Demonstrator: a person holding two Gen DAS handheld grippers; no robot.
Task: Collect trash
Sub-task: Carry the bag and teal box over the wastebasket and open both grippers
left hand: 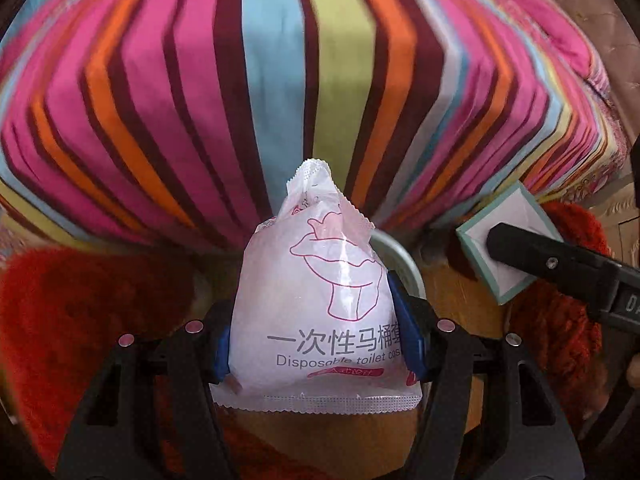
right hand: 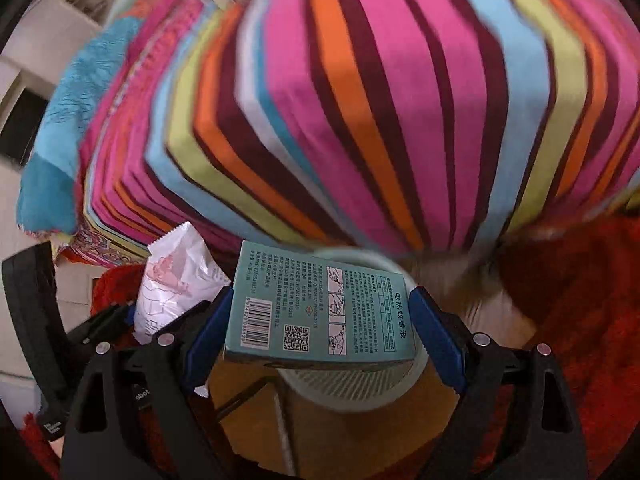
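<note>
My left gripper [left hand: 316, 320] is shut on a white plastic packet [left hand: 316, 304] with pink drawing and "Disposable toilet" print; its blue pads press both sides. My right gripper [right hand: 320, 320] is shut on a teal cardboard box [right hand: 320, 312] with a barcode and QR code. Under the box stands a pale round waste bin [right hand: 348, 388] with a slatted wall; its rim [left hand: 394, 252] also shows behind the packet. In the left wrist view the box [left hand: 508, 236] and a black finger of the right gripper show at the right. In the right wrist view the packet [right hand: 172, 280] shows at the left.
A bed with a bright striped cover [left hand: 280, 100] fills the upper part of both views. A red shaggy rug [left hand: 80, 312] lies on a wooden floor [right hand: 244, 396] around the bin. A blue cloth [right hand: 64, 140] hangs at the bed's left end.
</note>
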